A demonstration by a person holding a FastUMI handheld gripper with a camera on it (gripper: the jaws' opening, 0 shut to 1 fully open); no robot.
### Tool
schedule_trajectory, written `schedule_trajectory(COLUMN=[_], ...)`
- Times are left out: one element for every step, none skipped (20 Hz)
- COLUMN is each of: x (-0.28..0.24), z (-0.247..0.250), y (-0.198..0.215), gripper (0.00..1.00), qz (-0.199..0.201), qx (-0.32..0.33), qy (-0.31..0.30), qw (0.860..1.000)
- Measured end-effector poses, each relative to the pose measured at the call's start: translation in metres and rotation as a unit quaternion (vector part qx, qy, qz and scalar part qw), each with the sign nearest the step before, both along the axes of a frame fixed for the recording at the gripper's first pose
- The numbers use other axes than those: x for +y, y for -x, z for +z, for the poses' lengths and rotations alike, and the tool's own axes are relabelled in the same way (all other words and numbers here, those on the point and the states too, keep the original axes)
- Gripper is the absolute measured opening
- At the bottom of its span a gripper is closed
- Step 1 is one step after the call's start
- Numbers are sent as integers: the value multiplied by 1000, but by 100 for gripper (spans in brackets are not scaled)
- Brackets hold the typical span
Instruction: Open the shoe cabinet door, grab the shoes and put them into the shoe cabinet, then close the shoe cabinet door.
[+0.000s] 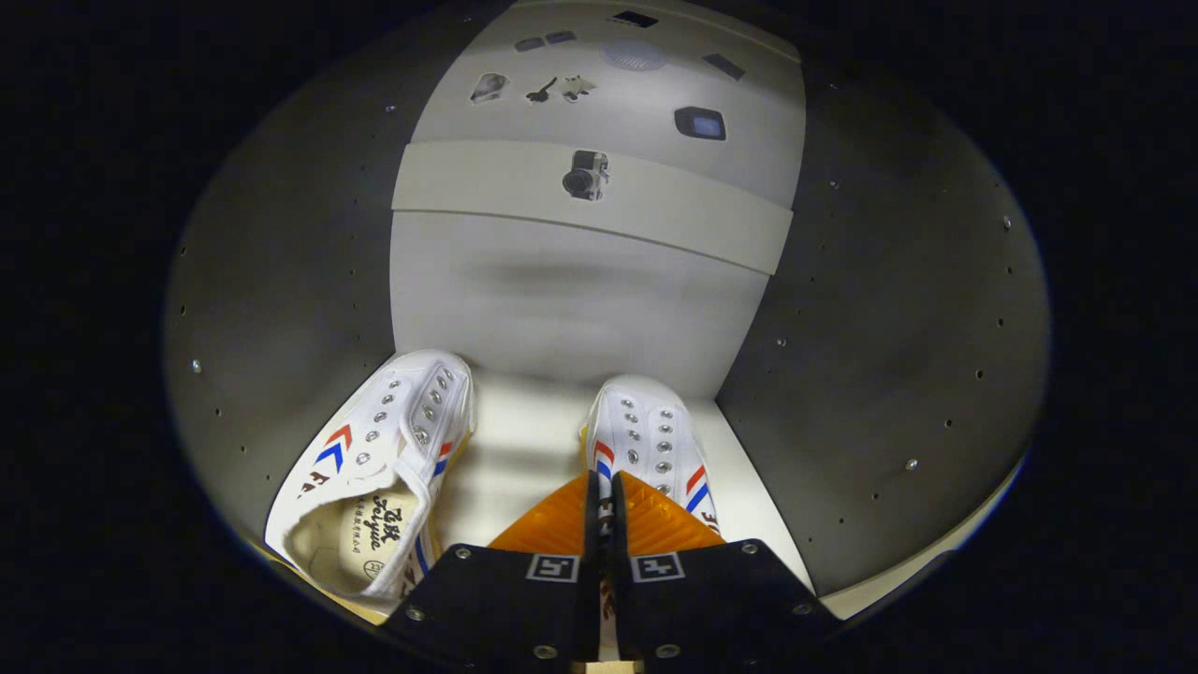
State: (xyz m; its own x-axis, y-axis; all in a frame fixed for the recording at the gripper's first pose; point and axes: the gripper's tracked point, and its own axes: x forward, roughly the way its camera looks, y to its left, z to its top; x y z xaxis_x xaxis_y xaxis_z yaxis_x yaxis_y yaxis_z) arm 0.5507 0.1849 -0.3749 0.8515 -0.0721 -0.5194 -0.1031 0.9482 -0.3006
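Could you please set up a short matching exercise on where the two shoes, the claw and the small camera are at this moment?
Things:
1. left shoe
2. right shoe
3. claw
4. small camera

Places or states:
A. mounted on the pale band of the back panel, beyond the shoes
B. lying tilted beside the cabinet's left wall, its opening showing
C. pinched at its side edge between the two fingers
D. shut on a shoe wall, inside the cabinet

Pairs: 1-B, 2-C, 3-D, 4-A
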Motion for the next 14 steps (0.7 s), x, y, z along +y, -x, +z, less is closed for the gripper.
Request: schedule_trajectory(x=[1, -2, -2, -1, -1, 0, -2, 0, 2, 2, 4, 5, 5, 6], z=[5, 11, 17, 23, 29, 37, 46, 56, 66, 75, 84, 94, 107, 116], y=[1, 4, 10, 17, 22, 30, 42, 52, 63, 75, 90, 105, 122, 138], gripper=[18, 23, 34, 46, 63, 72, 86, 91, 94, 94, 94, 94, 94, 94], qz=[1, -7, -13, -18, -21, -24, -30, -29, -25, -23, -17, -12, -6, 2], qx=[-13, -22, -29, -33, -39, -46, -52, -60, -69, -74, -79, -86, -91, -95], qy=[1, 1, -9, -23, -38, -49, -58, -70, -78, -83, -88, -92, -97, -101], qw=[1000, 1000, 999, 999, 998, 997, 996, 995, 994, 993, 993, 992, 991, 990])
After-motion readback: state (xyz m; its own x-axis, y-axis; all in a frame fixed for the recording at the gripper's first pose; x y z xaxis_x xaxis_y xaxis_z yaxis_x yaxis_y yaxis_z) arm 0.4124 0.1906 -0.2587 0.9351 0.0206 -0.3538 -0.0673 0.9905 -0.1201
